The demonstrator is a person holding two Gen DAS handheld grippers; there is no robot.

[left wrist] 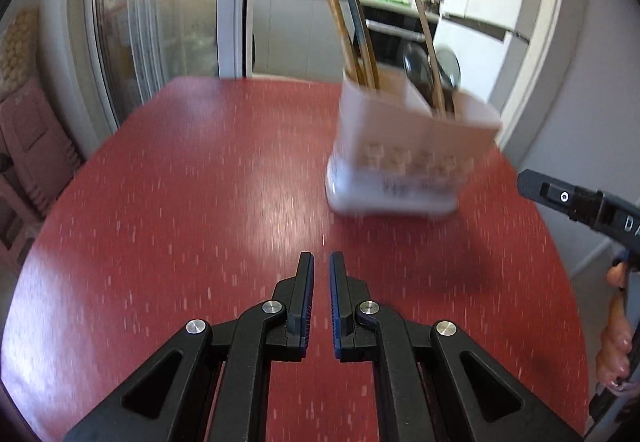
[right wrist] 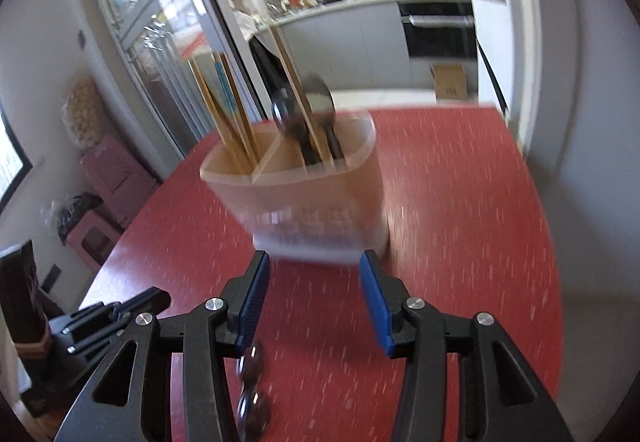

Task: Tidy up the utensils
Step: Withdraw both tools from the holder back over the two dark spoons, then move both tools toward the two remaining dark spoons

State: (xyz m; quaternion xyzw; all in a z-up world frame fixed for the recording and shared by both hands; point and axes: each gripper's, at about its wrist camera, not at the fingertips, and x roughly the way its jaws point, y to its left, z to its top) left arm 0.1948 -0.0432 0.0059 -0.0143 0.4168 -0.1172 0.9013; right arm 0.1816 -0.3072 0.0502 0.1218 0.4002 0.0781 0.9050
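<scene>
A pale plastic utensil holder stands on the red table, split into compartments. One holds wooden chopsticks, the other dark spoons. My left gripper hangs over the table in front of the holder, fingers nearly together with nothing between them. In the right wrist view the holder stands just beyond my right gripper, which is open and empty. A shiny metal utensil lies blurred below the right gripper's left finger.
The right gripper's body and the hand on it show at the left view's right edge. The left gripper's body shows at lower left in the right view. Glass doors and a kitchen counter lie beyond the table. Pink stools stand left.
</scene>
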